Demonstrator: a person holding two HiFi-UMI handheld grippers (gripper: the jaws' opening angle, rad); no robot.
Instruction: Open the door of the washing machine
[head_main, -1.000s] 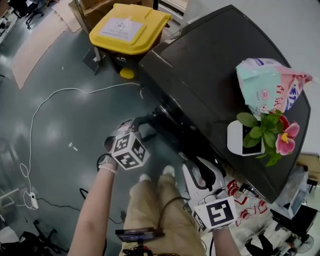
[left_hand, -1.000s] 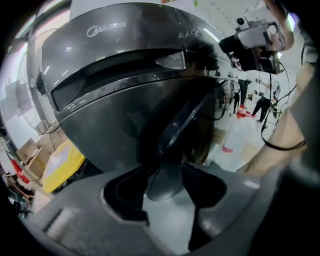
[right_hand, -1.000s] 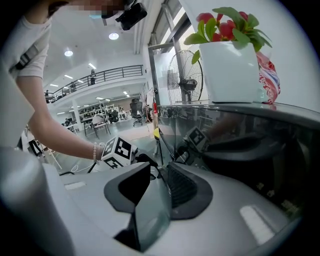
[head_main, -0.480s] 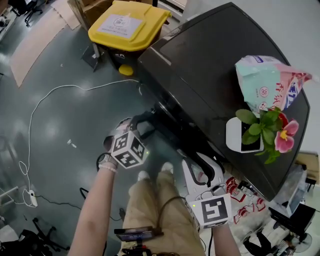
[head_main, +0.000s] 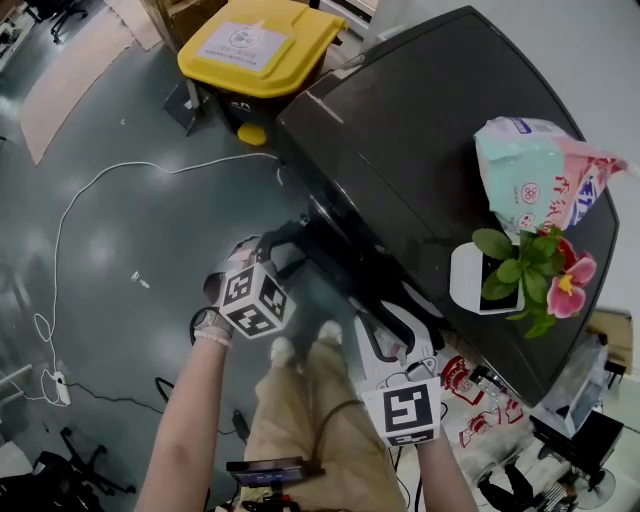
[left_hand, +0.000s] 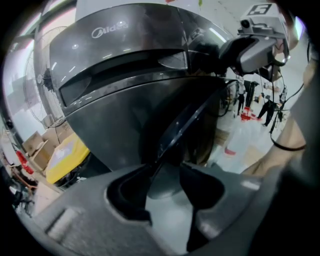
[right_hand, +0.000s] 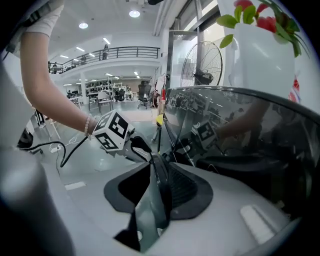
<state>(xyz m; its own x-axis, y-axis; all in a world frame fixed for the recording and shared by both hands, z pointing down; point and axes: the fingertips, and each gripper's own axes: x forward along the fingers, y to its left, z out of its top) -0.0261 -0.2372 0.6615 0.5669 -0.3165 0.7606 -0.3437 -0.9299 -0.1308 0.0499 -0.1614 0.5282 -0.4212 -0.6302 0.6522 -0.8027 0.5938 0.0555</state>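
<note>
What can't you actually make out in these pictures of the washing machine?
Inside of the washing machine: left gripper view, hidden behind its dark door.
Left gripper: its jaws have just been closing round the door's edge; whether the pads press it is lost in shadow, same view.
Label on the yellow bin: head view, too small to read.
Flower pot: right gripper view, blooms cut off by the top edge.

text: "Midea" | on: washing machine (left_hand: 131, 65), upper front panel
</note>
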